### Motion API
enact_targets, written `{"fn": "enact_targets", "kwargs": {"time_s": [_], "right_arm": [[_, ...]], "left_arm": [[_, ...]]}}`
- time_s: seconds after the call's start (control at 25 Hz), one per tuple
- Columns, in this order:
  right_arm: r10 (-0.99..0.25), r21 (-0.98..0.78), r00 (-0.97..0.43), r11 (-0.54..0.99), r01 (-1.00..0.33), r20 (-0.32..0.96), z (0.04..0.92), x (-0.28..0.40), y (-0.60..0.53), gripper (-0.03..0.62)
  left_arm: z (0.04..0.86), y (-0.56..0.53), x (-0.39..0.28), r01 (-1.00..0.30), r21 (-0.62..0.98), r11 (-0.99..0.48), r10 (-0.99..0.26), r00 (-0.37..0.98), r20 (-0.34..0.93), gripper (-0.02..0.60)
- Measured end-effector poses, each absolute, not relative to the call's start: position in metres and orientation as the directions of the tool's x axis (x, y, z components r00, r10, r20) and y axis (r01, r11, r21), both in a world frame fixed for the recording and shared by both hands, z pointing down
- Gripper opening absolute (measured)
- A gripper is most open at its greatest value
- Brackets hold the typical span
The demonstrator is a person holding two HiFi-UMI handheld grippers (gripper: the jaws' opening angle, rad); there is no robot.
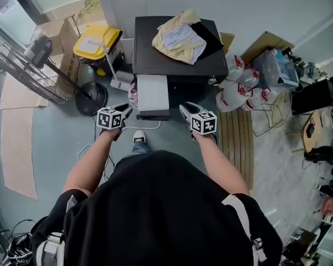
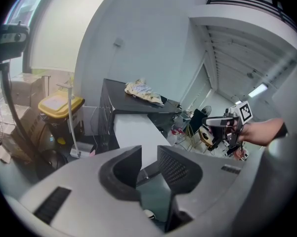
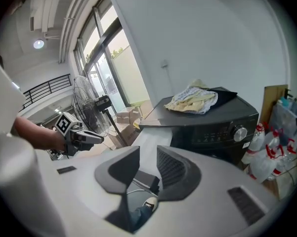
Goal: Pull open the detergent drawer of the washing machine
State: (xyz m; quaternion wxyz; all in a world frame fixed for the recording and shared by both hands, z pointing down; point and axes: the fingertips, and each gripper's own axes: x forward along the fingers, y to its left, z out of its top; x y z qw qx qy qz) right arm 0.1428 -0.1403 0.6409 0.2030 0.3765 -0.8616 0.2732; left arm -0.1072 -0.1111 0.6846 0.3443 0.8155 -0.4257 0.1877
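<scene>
The dark washing machine (image 1: 155,60) stands against the wall with a pile of cloths (image 1: 180,37) on its top. A white flat panel (image 1: 153,93) sticks out of its front on the left side toward me. A round knob (image 3: 239,132) shows on the control strip in the right gripper view. My left gripper (image 1: 126,108) hangs just left of the white panel's near end, its jaws a little apart with nothing between them. My right gripper (image 1: 184,108) hangs just right of it, also slightly apart and empty. Neither touches the machine.
A yellow-lidded bin (image 1: 97,42) and a standing fan (image 1: 22,65) with its round base (image 1: 91,97) are left of the machine. White bottles with red caps (image 1: 241,87) and a slatted wooden board (image 1: 236,137) lie to the right. A white cable (image 1: 147,126) runs by my shoe (image 1: 139,138).
</scene>
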Motion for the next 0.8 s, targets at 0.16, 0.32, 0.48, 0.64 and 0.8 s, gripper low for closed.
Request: {"fn": "enact_targets", "kwargs": {"time_s": [0.16,0.32,0.48,0.64,0.8], "right_arm": [[-0.549,-0.315,-0.636,0.569,-0.759,0.542,0.632,0.146,-0.141,0.107],[-0.562,-0.306,-0.631,0.567,-0.765,0.536,0.628,0.155,-0.142,0.107],[-0.573,-0.305,-0.631,0.565,-0.766,0.524,0.625,0.161,-0.140,0.107],[-0.579,-0.303,-0.633,0.568,-0.765,0.514,0.620,0.162,-0.138,0.107],[-0.584,-0.310,-0.643,0.572,-0.759,0.496,0.616,0.162,-0.136,0.107]], "left_arm": [[0.681,-0.110,-0.109,-0.827,0.404,-0.391,-0.574,0.562,0.595,0.104],[0.678,-0.108,-0.107,-0.829,0.398,-0.392,-0.582,0.559,0.591,0.104],[0.676,-0.107,-0.107,-0.831,0.397,-0.390,-0.587,0.557,0.588,0.103],[0.672,-0.105,-0.109,-0.833,0.395,-0.387,-0.595,0.553,0.584,0.103],[0.673,-0.101,-0.110,-0.835,0.388,-0.390,-0.594,0.550,0.588,0.103]]}}
